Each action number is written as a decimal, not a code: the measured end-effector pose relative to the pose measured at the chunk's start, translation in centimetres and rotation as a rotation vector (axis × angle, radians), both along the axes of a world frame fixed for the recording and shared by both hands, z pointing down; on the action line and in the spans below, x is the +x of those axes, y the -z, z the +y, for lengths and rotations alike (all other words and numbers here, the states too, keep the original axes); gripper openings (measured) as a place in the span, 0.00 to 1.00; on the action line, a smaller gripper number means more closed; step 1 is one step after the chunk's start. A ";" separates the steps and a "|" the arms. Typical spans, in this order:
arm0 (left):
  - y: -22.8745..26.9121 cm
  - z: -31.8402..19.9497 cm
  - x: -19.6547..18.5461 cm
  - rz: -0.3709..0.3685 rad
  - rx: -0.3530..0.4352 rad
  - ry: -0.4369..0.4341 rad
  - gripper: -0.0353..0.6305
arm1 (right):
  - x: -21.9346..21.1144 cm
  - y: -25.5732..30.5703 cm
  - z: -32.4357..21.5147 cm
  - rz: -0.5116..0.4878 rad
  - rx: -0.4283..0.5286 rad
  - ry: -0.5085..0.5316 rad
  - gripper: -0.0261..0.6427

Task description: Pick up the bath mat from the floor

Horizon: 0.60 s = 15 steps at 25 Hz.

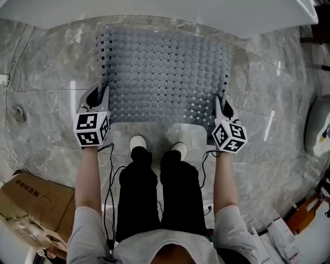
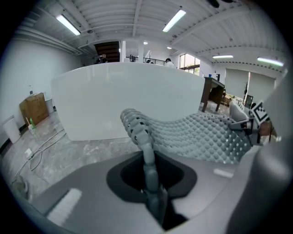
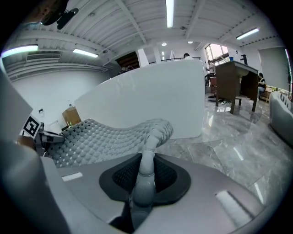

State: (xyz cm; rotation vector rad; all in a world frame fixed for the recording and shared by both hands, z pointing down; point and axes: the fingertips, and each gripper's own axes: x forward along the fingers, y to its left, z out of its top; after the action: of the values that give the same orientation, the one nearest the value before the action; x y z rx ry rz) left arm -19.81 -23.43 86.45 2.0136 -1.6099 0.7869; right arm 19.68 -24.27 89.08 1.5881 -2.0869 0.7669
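A grey bath mat point(image 1: 164, 76) with a bumpy, perforated surface hangs lifted off the marble floor, stretched between both grippers. My left gripper point(image 1: 99, 98) is shut on the mat's near left edge; in the left gripper view the mat point(image 2: 192, 132) runs edge-on between the jaws at my left gripper point(image 2: 153, 185). My right gripper point(image 1: 221, 107) is shut on the near right edge, and in the right gripper view the mat point(image 3: 105, 132) rises out of the pinch at my right gripper point(image 3: 143, 180). The mat sags in the middle.
A white bathtub wall point(image 1: 154, 13) stands just beyond the mat. The person's feet point(image 1: 157, 147) are on a pale floor tile below it. Cardboard boxes point(image 1: 36, 201) lie at the lower left, cables point(image 1: 10, 77) at the left, and clutter point(image 1: 304, 216) at the lower right.
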 end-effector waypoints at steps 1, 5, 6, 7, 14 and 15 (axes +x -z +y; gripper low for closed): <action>1.8 0.2 0.1 0.003 0.004 -0.001 0.13 | -0.1 1.8 0.1 -0.001 0.005 0.003 0.13; 9.4 1.0 0.9 0.025 0.027 -0.002 0.13 | 0.0 9.3 0.5 -0.009 0.028 0.020 0.13; 11.4 1.1 1.1 0.028 0.032 -0.003 0.13 | 0.0 11.2 0.6 -0.011 0.033 0.024 0.13; 13.4 1.3 1.3 0.028 0.037 -0.005 0.13 | 0.1 13.1 0.8 -0.013 0.038 0.027 0.13; 26.0 3.1 2.1 0.042 0.048 0.001 0.13 | 0.7 26.2 2.2 -0.006 0.064 0.037 0.13; 27.5 3.3 2.2 0.042 0.049 0.000 0.13 | 0.7 27.7 2.4 -0.003 0.067 0.039 0.13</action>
State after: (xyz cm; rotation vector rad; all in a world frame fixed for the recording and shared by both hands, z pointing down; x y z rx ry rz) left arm -17.58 -20.15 58.99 2.0508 -1.6202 0.7063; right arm 20.38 -21.88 61.33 1.5764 -2.1600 0.6935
